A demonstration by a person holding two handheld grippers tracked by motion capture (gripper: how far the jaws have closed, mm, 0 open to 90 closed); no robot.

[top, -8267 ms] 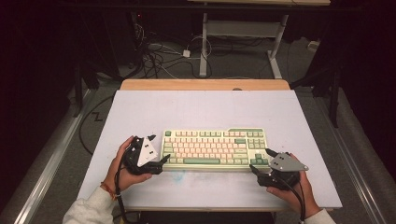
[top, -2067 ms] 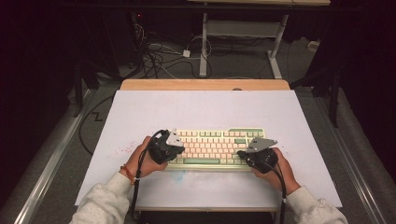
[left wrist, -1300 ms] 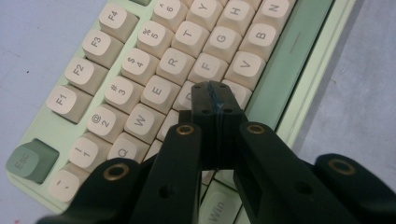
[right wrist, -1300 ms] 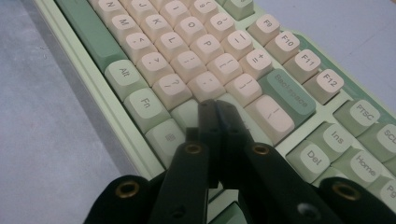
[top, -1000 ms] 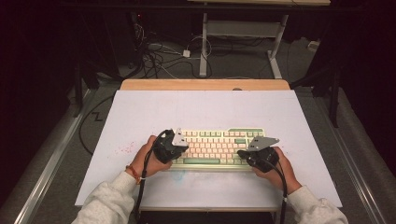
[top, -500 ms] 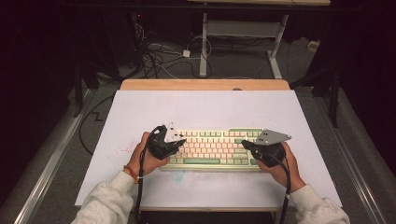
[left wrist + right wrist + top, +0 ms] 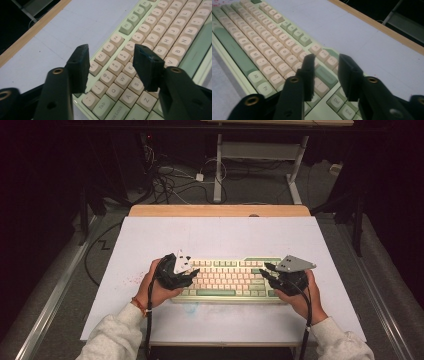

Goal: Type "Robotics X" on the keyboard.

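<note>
High view: both tools' jaws just opening, apparently nothing gripped, over keyboard (image 7: 227, 277) ends.

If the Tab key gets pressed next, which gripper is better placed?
Left. The left gripper hovers over the keyboard's left end, open fingers just above Tab. The right gripper sits at the far end.
</note>
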